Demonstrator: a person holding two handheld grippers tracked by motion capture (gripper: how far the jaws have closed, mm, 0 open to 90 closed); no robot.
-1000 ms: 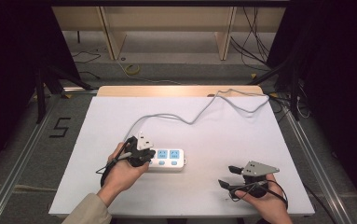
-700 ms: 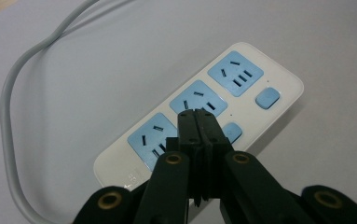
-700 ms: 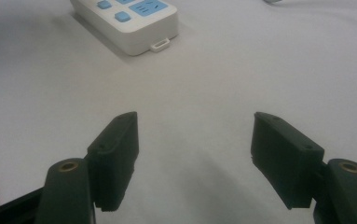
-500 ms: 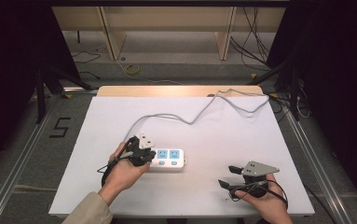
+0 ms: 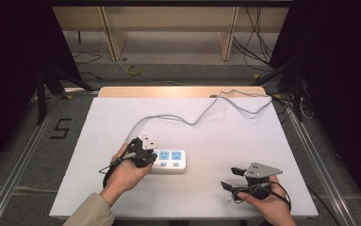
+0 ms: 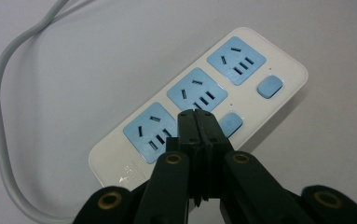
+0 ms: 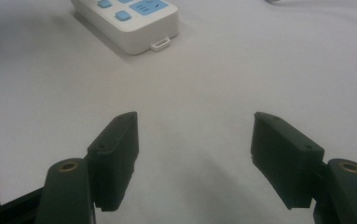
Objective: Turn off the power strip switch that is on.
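Lying flat: the white power strip [image 5: 171, 161] rests on the white table [image 5: 206, 132], a little left of the middle and toward the person's edge, its long side running left to right in the high view.
Strip face: three blue sockets sit in a row, with a small blue switch [image 6: 269, 87] beside the far one and another [image 6: 231, 122] just past the jaw tips in the left gripper view.
Strip end: in the right gripper view the near end of the strip [image 7: 134, 21] carries a small white loop at its edge.
Cord: a grey cable [image 5: 201, 115] leaves the strip's left end, curves up across the table and runs to the far right corner.
Left gripper: the left gripper [image 6: 196, 122] has its two black jaws pressed together with nothing between them; the tips hover over the strip between the nearest socket and the middle one. Whether they touch the plastic I cannot tell.
Left hand: the hand [image 5: 124, 172] holds that gripper at the strip's left end.
Right gripper: the right gripper [image 7: 195, 140] has its jaws spread wide over bare table, nothing between them, well apart from the strip.
Right hand: it [image 5: 265, 205] rests near the table's front right edge.
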